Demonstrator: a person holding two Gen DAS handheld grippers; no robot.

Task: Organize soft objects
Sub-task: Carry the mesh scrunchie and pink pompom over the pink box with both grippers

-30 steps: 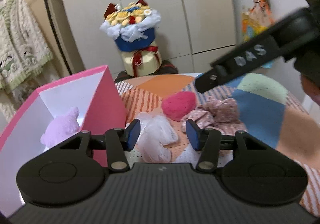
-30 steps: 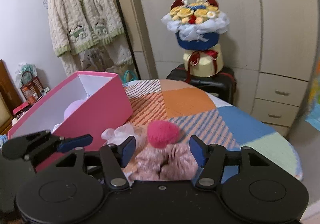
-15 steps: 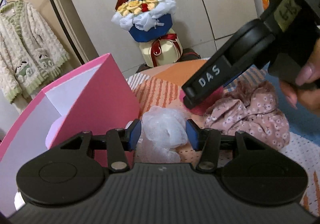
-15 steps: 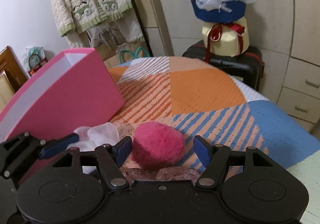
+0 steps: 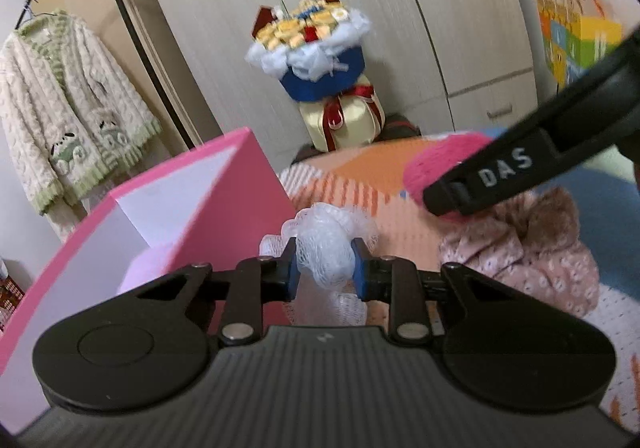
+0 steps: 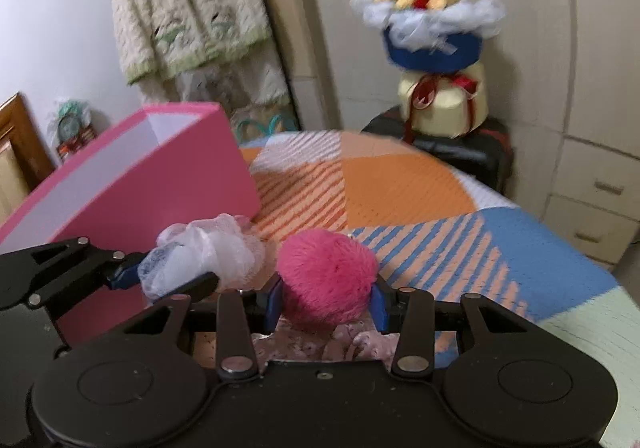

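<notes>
Patchwork bedding in orange, blue and stripes spreads under both tools, cupboards behind. From the left wrist, the left gripper (image 5: 325,268) has its fingers clamped on the white mesh pouf (image 5: 326,244). Left of the fingers stands the pink box (image 5: 248,184), open, a lilac plush (image 5: 146,262) just visible inside. Right of them lies the floral pink scrunchie (image 5: 520,248). From the right wrist, the right gripper (image 6: 325,302) is pinched on the magenta pompom (image 6: 326,276), scrunchie (image 6: 304,340) beneath the fingers, box (image 6: 160,188) up-left. Both loads squash easily, so I'd judge a steady hold best, lifting clear over the box wall before releasing, one hand at a time to avoid crossing.
</notes>
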